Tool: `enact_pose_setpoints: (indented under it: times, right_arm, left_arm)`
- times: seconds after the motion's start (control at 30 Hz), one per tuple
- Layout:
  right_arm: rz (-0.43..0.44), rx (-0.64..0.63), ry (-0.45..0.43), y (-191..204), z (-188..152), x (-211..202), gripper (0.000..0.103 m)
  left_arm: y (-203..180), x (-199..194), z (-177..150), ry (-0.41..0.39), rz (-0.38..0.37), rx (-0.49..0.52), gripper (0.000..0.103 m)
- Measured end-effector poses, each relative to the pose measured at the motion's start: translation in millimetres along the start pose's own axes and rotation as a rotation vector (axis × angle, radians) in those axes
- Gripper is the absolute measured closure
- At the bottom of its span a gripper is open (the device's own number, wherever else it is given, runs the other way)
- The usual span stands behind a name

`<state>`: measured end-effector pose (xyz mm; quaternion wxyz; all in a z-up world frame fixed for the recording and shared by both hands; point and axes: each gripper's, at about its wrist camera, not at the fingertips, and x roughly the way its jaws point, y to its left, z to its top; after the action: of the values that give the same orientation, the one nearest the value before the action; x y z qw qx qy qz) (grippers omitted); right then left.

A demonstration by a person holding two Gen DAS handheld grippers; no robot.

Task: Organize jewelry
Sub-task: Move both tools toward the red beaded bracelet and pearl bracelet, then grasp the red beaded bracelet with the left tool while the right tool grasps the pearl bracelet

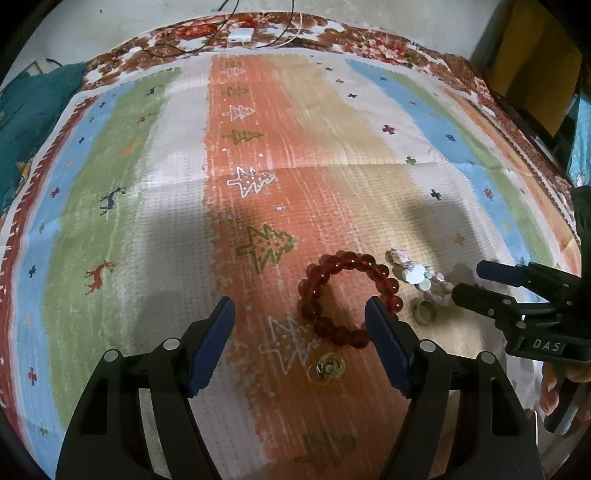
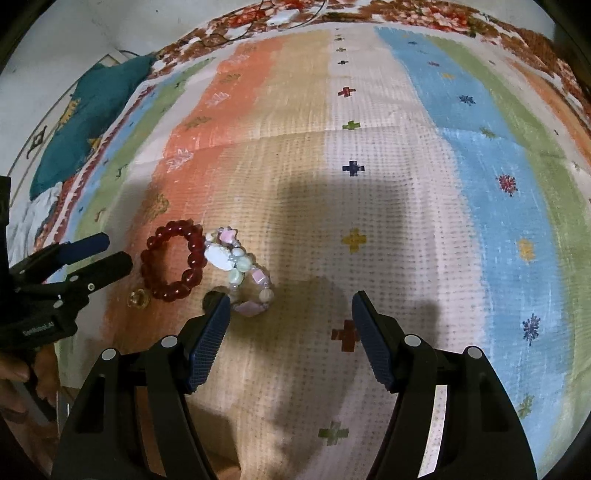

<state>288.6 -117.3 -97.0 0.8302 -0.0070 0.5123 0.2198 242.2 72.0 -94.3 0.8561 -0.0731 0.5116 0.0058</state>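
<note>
A red bead bracelet (image 1: 345, 295) lies on the striped cloth (image 1: 147, 184), just ahead of my left gripper's right finger. My left gripper (image 1: 300, 317) is open and empty. A small gold ring (image 1: 327, 367) lies between its fingers. A pastel bead bracelet (image 1: 419, 275) and a dull ring (image 1: 424, 311) lie to the right. In the right wrist view the red bracelet (image 2: 173, 260), the pastel bracelet (image 2: 240, 269) and the gold ring (image 2: 138, 298) lie left of centre. My right gripper (image 2: 290, 314) is open and empty, its left finger beside the pastel bracelet.
A white charger with cables (image 1: 240, 36) lies at the far edge of the floral sheet (image 1: 369, 44). A teal cloth (image 1: 33, 110) sits at the far left. The right gripper (image 1: 476, 282) shows in the left wrist view, the left gripper (image 2: 107, 253) in the right.
</note>
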Motion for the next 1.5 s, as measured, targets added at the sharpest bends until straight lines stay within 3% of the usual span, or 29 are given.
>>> enact_pose_setpoints:
  times: [0.7,0.9,1.0,1.1,1.17,1.23,1.27,1.5]
  right_arm:
    - [-0.082,-0.07,0.014,11.1,5.9,18.1,0.035]
    - [-0.104,-0.092,0.013,13.6,4.7,18.8,0.037]
    - [-0.115,-0.106,0.009,15.4,3.5,19.0,0.045]
    - [-0.12,-0.122,0.004,16.9,2.5,19.0,0.058]
    - [-0.118,-0.127,0.0,17.3,2.1,18.3,0.074]
    - [-0.109,-0.121,0.003,15.6,2.4,18.0,0.09]
    - [-0.105,-0.12,0.003,15.1,2.2,18.0,0.094]
    - [-0.075,-0.101,-0.014,11.6,1.7,12.4,0.094]
  left_arm:
    - [-4.6,27.6,0.5,0.05,0.055,0.075,0.033]
    - [-3.1,27.5,-0.5,0.04,0.073,0.082,0.043]
    - [-3.9,27.6,-1.3,0.041,0.059,0.094,0.053]
    - [-5.4,27.9,-1.8,0.042,0.047,0.103,0.072]
    - [-5.1,27.9,-1.8,0.044,0.044,0.103,0.086]
    - [-3.9,27.5,-1.9,0.044,0.039,0.1,0.087]
    - [-3.1,27.3,-1.7,0.043,0.036,0.098,0.088]
    - [-0.9,17.1,-1.1,0.02,0.021,0.071,0.09]
